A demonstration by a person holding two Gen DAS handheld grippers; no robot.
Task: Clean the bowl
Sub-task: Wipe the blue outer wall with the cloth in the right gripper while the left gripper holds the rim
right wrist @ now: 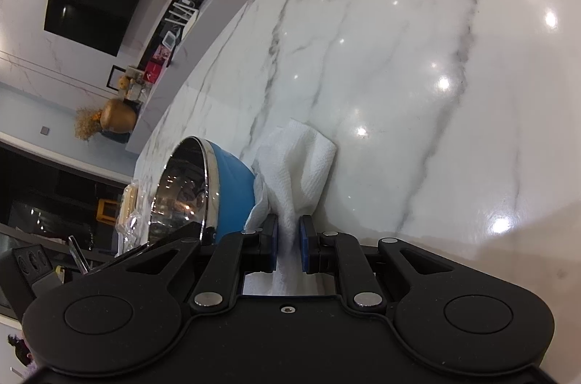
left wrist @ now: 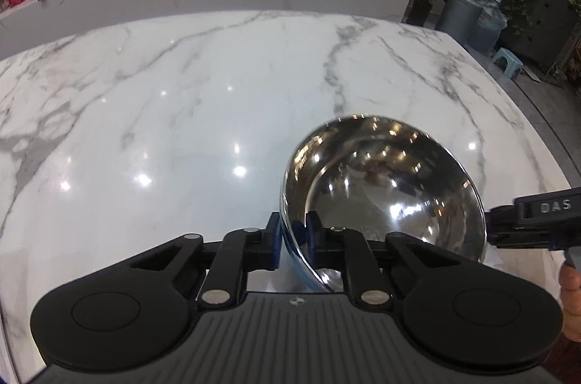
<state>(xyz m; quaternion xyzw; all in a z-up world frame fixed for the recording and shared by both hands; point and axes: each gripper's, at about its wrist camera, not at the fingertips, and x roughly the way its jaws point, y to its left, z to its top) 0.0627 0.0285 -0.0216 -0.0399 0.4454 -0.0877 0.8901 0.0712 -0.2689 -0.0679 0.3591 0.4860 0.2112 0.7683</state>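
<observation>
Left gripper (left wrist: 292, 240) is clamped on the rim of the steel bowl (left wrist: 385, 188), blue outside, holding it tilted above the marble table (left wrist: 181, 115). To the right, the right gripper (right wrist: 288, 244) pinches a white paper towel (right wrist: 297, 162) pressed against the bowl's blue underside.

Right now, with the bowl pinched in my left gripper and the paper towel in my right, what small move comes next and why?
Probably swing the right gripper so the paper towel goes over the rim into the bowl. The left gripper holds it tilted, and the towel sits against its blue outside.
</observation>
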